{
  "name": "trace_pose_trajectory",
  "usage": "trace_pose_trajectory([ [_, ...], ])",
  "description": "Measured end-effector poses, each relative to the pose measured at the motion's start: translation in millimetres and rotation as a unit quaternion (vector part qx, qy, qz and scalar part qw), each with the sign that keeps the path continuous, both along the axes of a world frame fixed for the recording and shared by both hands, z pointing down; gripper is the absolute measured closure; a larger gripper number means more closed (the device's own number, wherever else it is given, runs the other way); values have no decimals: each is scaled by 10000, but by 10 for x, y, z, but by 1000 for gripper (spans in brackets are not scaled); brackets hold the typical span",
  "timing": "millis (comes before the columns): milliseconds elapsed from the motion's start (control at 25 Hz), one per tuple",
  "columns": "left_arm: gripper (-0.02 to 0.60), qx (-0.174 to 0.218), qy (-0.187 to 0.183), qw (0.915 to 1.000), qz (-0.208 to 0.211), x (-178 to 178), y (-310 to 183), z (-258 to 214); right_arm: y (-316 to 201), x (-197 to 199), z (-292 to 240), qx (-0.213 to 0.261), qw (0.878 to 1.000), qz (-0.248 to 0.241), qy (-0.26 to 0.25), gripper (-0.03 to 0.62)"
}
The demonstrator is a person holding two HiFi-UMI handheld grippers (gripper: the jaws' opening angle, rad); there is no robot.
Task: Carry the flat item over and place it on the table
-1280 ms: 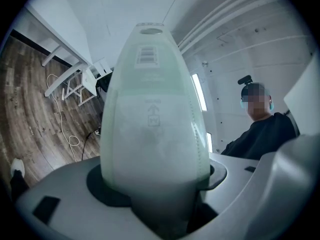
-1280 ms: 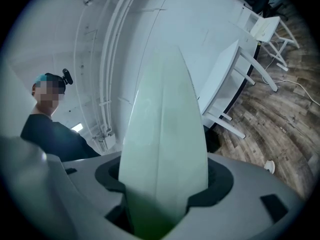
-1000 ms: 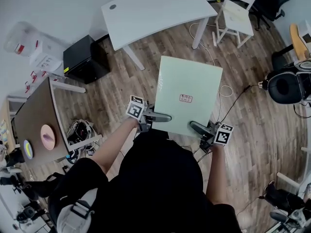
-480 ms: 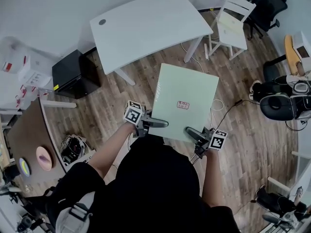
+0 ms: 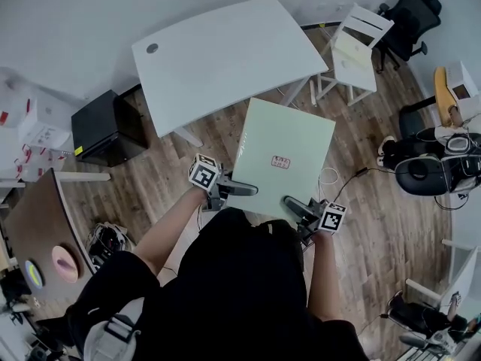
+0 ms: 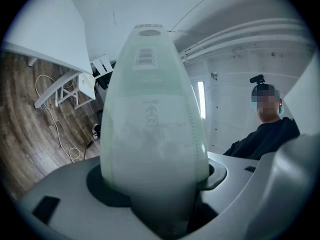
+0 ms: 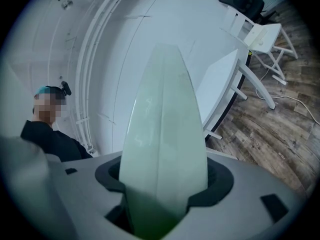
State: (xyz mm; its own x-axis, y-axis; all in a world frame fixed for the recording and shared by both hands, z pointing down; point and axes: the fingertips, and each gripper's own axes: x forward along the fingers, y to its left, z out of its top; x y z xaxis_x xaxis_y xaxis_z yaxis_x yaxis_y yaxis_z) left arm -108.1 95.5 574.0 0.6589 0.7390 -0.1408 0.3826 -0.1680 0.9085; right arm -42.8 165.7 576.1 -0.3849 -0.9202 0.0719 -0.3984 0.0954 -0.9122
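Note:
The flat item [image 5: 285,153] is a pale green square panel with a small red label, held level over the wood floor in the head view. My left gripper [image 5: 242,189] is shut on its near left edge, and my right gripper [image 5: 295,203] is shut on its near right edge. In the left gripper view the panel [image 6: 150,124] rises edge-on out of the jaws [image 6: 155,186]. The right gripper view shows the same panel [image 7: 165,144] clamped between that gripper's jaws [image 7: 162,191]. The white table [image 5: 225,51] stands just beyond the panel's far edge.
A white chair [image 5: 353,47] stands right of the table, with a black office chair [image 5: 406,21] behind it. A black box [image 5: 109,130] sits on the floor at the left. A brown table [image 5: 37,224] is at the far left. Cables [image 5: 331,177] lie on the floor.
The white table has come nearer and shifted left in the head view as the person walks toward it. Both grippers keep their hold on the panel.

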Motion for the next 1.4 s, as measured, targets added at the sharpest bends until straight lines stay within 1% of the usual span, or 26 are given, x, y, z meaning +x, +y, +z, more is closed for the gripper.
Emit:
trace_pose_trajectory([
  [40,263,-4,-14,10000,7,11,-26,4,-25,10,1,-15,10000,13,-13,276],
  [120,264,-136,-100,9998,-37,32,-56,22,-57,28,13,-67,10000,14,-65,276],
  [280,264,-259,-395,9989,-76,164,-129,135,-130,164,152,-188,9993,-23,-307,276],
  [320,264,-258,-431,9987,-113,203,-146,165,-149,205,190,-180,9992,-53,-342,275],
  [440,264,-52,-477,9986,-229,350,-282,274,-299,399,277,-120,9990,-199,-393,276],
  [600,264,-84,-606,9964,-592,729,-611,284,-660,799,322,-19,9979,-416,-493,276],
  [720,264,-116,-643,9942,-857,1070,-912,264,-992,1162,283,52,9971,-612,-460,275],
  [880,264,-158,-726,9908,-1129,1527,-1221,273,-1315,1654,298,-38,9955,-779,-540,276],
  [960,264,-186,-778,9887,-1271,1751,-1324,262,-1448,1890,275,-28,9944,-921,-520,275],
  [1080,264,-235,-871,9845,-1504,1990,-1462,257,-1630,2148,287,-90,9911,-1164,-643,276],
  [1240,264,-151,-956,9776,-1870,2203,-1689,381,-1931,2424,319,-62,9853,-1582,-645,276],
  [1320,264,-214,-989,9721,-2116,2271,-1826,409,-2094,2507,358,-69,9816,-1786,-678,276],
  [1400,264,-266,-1025,9662,-2349,2301,-1952,420,-2230,2561,465,-187,9772,-1978,-743,275],
])
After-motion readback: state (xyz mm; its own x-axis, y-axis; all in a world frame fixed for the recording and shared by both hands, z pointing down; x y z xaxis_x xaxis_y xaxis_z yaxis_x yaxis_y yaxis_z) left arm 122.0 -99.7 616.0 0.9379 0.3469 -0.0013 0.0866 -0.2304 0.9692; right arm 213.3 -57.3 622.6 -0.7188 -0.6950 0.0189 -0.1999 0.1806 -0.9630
